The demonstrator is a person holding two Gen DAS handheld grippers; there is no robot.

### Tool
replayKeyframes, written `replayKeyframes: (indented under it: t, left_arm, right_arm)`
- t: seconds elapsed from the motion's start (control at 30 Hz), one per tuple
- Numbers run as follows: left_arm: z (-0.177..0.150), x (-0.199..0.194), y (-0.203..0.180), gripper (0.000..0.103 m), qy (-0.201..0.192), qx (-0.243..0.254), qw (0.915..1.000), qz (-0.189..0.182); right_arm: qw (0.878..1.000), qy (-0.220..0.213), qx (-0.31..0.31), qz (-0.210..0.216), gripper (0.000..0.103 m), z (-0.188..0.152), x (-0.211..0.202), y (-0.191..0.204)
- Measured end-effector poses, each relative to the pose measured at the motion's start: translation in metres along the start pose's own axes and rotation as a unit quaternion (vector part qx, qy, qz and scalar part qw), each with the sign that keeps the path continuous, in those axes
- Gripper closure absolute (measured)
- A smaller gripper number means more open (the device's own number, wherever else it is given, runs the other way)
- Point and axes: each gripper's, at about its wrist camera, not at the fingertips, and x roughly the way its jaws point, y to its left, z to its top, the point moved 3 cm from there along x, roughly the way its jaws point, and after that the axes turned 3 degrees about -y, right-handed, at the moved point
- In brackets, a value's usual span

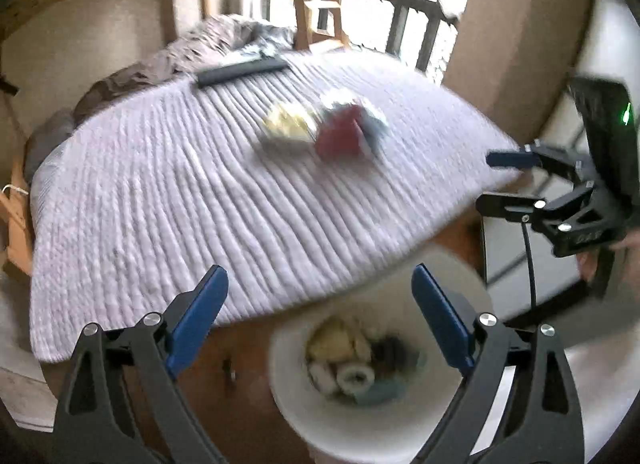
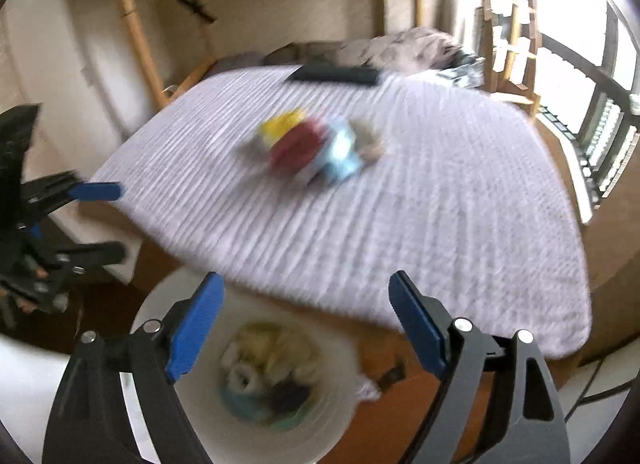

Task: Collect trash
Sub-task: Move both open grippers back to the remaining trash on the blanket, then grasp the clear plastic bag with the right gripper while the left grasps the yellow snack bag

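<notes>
Both the left gripper and right gripper hovered empty, jaws spread, above the part-filled white bin near the bed. Wrappers lay mid-quilt, farther off; fetching them looked next.

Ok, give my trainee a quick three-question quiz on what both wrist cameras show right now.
1. True or false: the left gripper and the right gripper are both open and hold nothing.
2. Where is the white bin that holds trash? A) on the bed B) on the floor at the bed's near edge C) on the dark flat object
3. Fill in: the pile of wrappers lies on the ______.

Key: 1 true; 2 B; 3 ribbed bedcover.
</notes>
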Motion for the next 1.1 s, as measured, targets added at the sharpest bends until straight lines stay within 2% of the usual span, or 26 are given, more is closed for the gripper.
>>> replayKeyframes:
  t: [0.13,0.23,0.4,0.6,0.73,0.87,1.1]
  left_arm:
    - [0.036,0.025,0.027,0.008,-0.017,-0.018,0.9989,0.041]
    - [0.061,0.046,0.033,0.009,-0.017,-0.019,0.9990,0.038]
    - [0.093,0.077,0.036,0.014,-0.008,0.021,0.9988,0.044]
    - [0.110,0.113,0.043,0.028,0.024,0.024,0.9993,0.018]
    - [0.115,0.121,0.040,0.028,0.028,0.033,0.9988,-0.024]
    - [0.120,0.125,0.032,0.028,0.029,0.052,0.9975,-0.037]
    - [0.122,0.125,0.045,0.031,0.039,0.035,0.9976,-0.044]
  right_arm:
    - [0.999,-0.015,0.024,-0.014,0.022,0.035,0.020,-0.035]
    - [0.999,-0.013,0.036,-0.006,0.029,0.059,0.044,-0.054]
    - [1.000,0.009,0.022,-0.015,0.037,0.088,0.083,-0.069]
    - [0.999,0.034,0.004,0.006,0.039,0.099,0.116,-0.066]
    - [0.999,0.039,0.000,0.031,0.041,0.103,0.123,-0.064]
    - [0.998,0.043,-0.016,0.039,0.046,0.108,0.126,-0.060]
    - [0.997,0.052,-0.030,0.050,0.046,0.116,0.140,-0.056]
